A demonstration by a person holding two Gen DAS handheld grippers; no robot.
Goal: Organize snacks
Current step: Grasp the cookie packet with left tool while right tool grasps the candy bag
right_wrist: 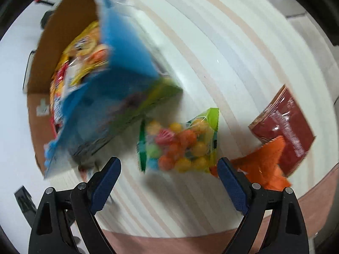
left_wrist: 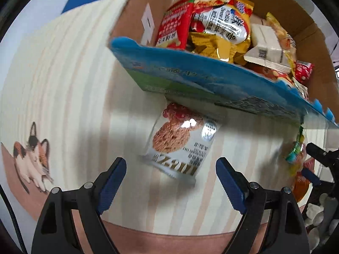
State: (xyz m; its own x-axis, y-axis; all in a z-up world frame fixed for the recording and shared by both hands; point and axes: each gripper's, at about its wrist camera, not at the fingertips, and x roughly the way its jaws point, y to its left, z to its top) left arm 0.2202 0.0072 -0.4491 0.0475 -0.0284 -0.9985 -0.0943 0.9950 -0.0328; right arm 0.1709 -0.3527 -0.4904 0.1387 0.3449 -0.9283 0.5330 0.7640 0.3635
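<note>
An open cardboard box (left_wrist: 135,10) with a blue printed flap (left_wrist: 190,74) holds several snack packets (left_wrist: 220,25). A white cookie packet (left_wrist: 180,144) lies on the striped mat just below the flap, between and ahead of my open left gripper (left_wrist: 171,169). In the right wrist view my open right gripper (right_wrist: 169,169) sits just short of a clear bag of coloured candy balls (right_wrist: 180,146). The box (right_wrist: 63,31) stands to its left, blurred. The candy bag also shows at the right edge of the left wrist view (left_wrist: 296,154).
An orange packet (right_wrist: 264,165) and a dark red packet (right_wrist: 286,127) lie to the right of the candy bag. The striped mat (right_wrist: 233,53) has a cat print (left_wrist: 31,158) at the left. The right gripper shows at the far right of the left wrist view (left_wrist: 317,158).
</note>
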